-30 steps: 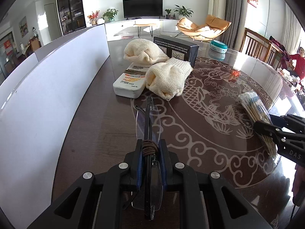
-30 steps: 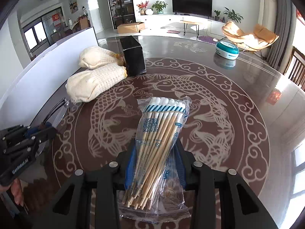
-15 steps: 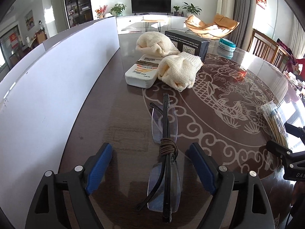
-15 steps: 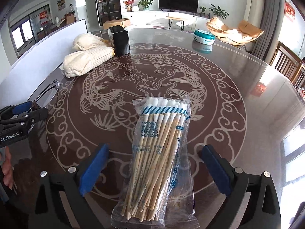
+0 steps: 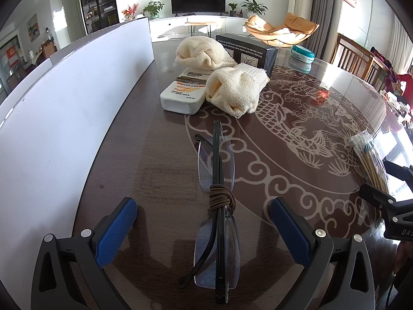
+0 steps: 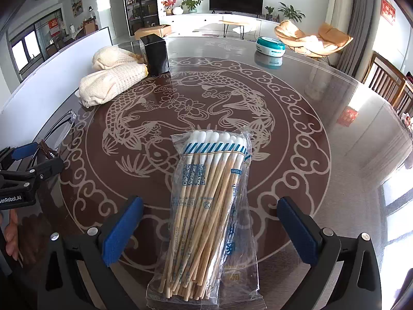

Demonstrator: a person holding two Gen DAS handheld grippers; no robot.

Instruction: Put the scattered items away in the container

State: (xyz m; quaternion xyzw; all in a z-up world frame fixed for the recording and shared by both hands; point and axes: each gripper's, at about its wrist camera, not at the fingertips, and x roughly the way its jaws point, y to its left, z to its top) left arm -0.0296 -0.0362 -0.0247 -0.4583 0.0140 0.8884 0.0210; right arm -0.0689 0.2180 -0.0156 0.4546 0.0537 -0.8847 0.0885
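Observation:
Folded rimless glasses (image 5: 218, 170) with a brown cord wound round them lie on the table between the blue pads of my left gripper (image 5: 202, 206). Its jaws are opening and neither pad touches the glasses. A clear pack of cotton swabs (image 6: 209, 206) lies flat between the fingers of my right gripper (image 6: 210, 204), which stands wide open and clear of the pack. In the left wrist view the swab pack (image 5: 369, 160) and the right gripper (image 5: 387, 180) show at the right edge. The left gripper (image 6: 38, 156) shows at the left of the right wrist view.
A black box (image 5: 247, 49) stands at the back, with two cream knitted cloths (image 5: 235, 90) and a white carton (image 5: 184, 95) in front of it. A white panel (image 5: 64, 103) runs along the left. A teal tin (image 6: 271, 46) sits far back on the fish-patterned table (image 6: 296, 118).
Both grippers have gone from shut to wide open. The glasses and the swab pack were let go and now lie on the table between the spread fingers.

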